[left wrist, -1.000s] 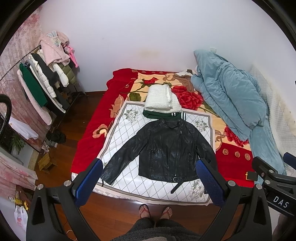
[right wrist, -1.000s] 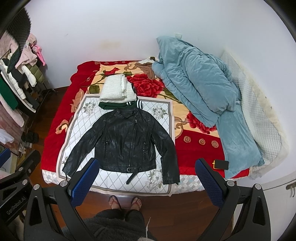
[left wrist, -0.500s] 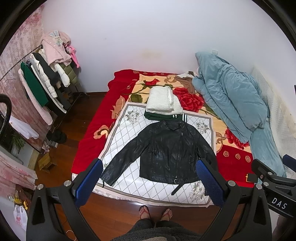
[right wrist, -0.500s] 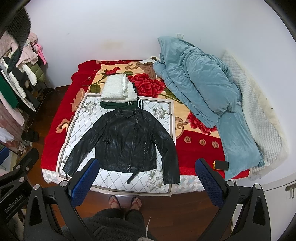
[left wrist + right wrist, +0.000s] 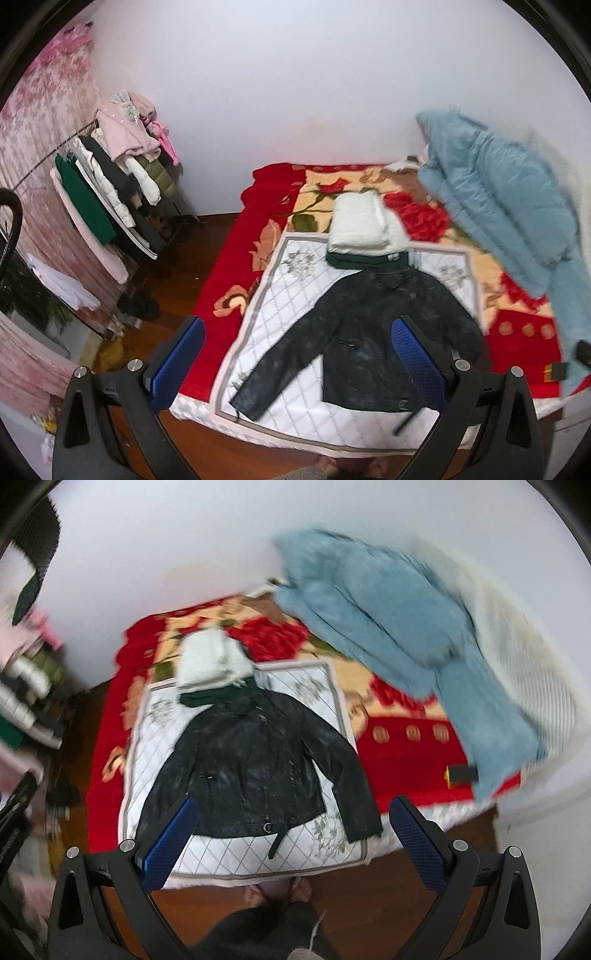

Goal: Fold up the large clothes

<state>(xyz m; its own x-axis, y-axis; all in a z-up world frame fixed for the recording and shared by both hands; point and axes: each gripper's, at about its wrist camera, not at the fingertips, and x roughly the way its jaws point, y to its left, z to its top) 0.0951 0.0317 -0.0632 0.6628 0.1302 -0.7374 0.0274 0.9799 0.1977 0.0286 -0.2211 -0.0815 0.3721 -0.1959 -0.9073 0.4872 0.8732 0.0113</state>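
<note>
From my remote seat, both tools hang above the foot of the bed with nothing between their pads. The left gripper [image 5: 295, 354] fills the bottom of its frame with jaws spread wide; the right gripper [image 5: 291, 840] sits the same way at the bottom of its own view, fingers apart and empty.

Past the blue pads, the black leather jacket [image 5: 255, 760] lies flat and face-up in the lower middle of both frames, both sleeves angled out and down and a belt end trailing off the hem. It rests on a white quilted mat [image 5: 295, 291] spread over the red floral blanket [image 5: 229, 273]. Just above the collar, at frame centre, a folded white garment [image 5: 360, 225] sits on a dark green one [image 5: 364, 260], which I read as a finished pile. A rumpled blue duvet [image 5: 399, 627] takes up the upper right of the right view; a clothes rack [image 5: 114, 184] lines the left edge of the left view. Both pictures are blurred.

I judge the fold not yet begun: the jacket is laid out, untouched. The next move calls for lowering each tool to a sleeve or shoulder edge, closing on the leather, and carrying the sleeves inward across the chest. Stiff, slick leather may slip or spring back.
</note>
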